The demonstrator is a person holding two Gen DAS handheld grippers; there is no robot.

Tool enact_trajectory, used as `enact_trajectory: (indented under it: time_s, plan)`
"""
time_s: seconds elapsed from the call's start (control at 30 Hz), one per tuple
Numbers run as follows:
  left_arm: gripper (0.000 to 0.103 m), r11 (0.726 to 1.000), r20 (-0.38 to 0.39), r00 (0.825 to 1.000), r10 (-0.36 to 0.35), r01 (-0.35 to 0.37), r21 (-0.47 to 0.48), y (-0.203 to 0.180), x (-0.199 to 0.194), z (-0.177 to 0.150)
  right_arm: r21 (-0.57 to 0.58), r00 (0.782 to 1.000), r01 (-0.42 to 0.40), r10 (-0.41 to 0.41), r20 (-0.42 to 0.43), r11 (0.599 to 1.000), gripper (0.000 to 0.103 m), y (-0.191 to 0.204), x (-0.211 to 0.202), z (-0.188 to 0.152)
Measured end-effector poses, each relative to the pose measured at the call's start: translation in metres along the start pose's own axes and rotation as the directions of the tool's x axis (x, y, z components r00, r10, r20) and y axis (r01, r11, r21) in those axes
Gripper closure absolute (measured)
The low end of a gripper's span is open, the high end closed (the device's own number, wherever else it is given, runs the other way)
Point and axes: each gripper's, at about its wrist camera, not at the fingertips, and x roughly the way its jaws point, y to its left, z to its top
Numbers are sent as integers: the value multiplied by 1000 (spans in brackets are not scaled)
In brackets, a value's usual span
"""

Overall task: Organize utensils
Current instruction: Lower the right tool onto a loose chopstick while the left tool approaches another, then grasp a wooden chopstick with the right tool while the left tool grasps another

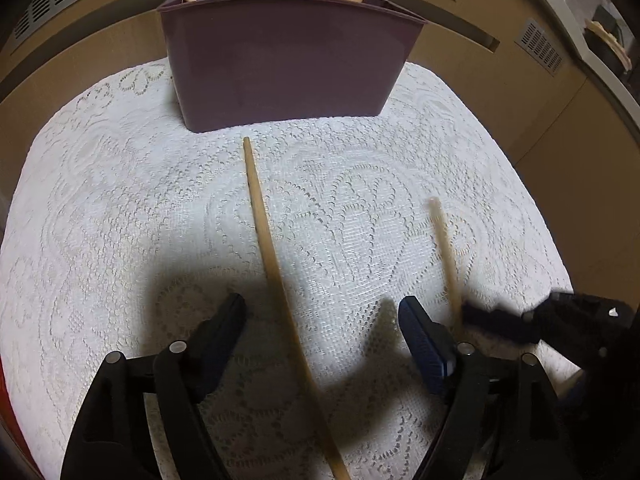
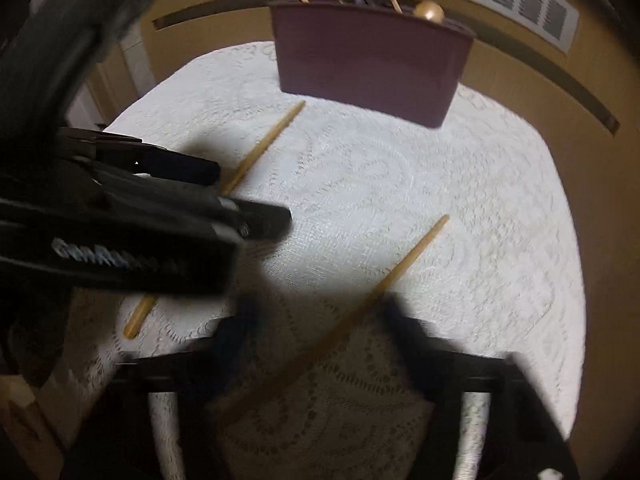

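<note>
A maroon utensil bin (image 1: 284,60) stands at the far edge of the lace-covered table (image 1: 120,200); it also shows in the right wrist view (image 2: 372,64). Several utensil handles stick out of it. One wooden chopstick (image 1: 276,272) lies on the cloth between the spread fingers of my left gripper (image 1: 322,316), which is open. A second chopstick (image 1: 444,248) lies to its right. In the right wrist view that second chopstick (image 2: 400,268) runs between the spread fingers of my right gripper (image 2: 320,316), which is open. The left gripper (image 2: 256,196) shows there over the first chopstick (image 2: 272,136).
The white lace cloth (image 2: 460,200) covers the whole tabletop. Brown cabinet fronts with vent grilles (image 1: 540,46) stand behind the table. The right gripper's fingertip (image 1: 496,320) sits close to my left gripper's right finger.
</note>
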Motion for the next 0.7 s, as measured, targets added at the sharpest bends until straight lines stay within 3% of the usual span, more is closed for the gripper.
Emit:
enact_trajectory:
  time_s: [0.03,0.07,0.17,0.4,0.53,0.6,0.67,0.7]
  plan:
    - [24,1000,-3,1000,-5,5,-9,1,0,1,-6,1000,0,0,-5,1000,89,-2,-2,0]
    - [24,1000,-5,1000,-14,14,-27,2,-1,2,-6,1000,4,-4,-18,1000,94,-6,-2,1]
    - [28,995,-9,999,-38,37,-93,11,-3,7,-7,999,41,-41,-15,999,98,-16,-4,-3]
    - [52,995,21,997,79,-77,-66,16,4,37,135,999,-40,38,16,990,98,-53,-22,-9]
    - [65,986,30,986,165,-165,-11,17,21,49,165,998,-51,45,43,985,98,-58,-31,-2]
    - [71,983,51,982,181,-183,26,12,22,47,163,998,-49,41,56,985,98,-57,-36,-1]
    - [92,985,63,985,159,-163,58,7,20,42,162,997,-50,40,64,985,98,-55,-39,1]
    - [93,985,65,985,157,-161,62,5,19,39,162,997,-51,40,68,985,98,-54,-39,2]
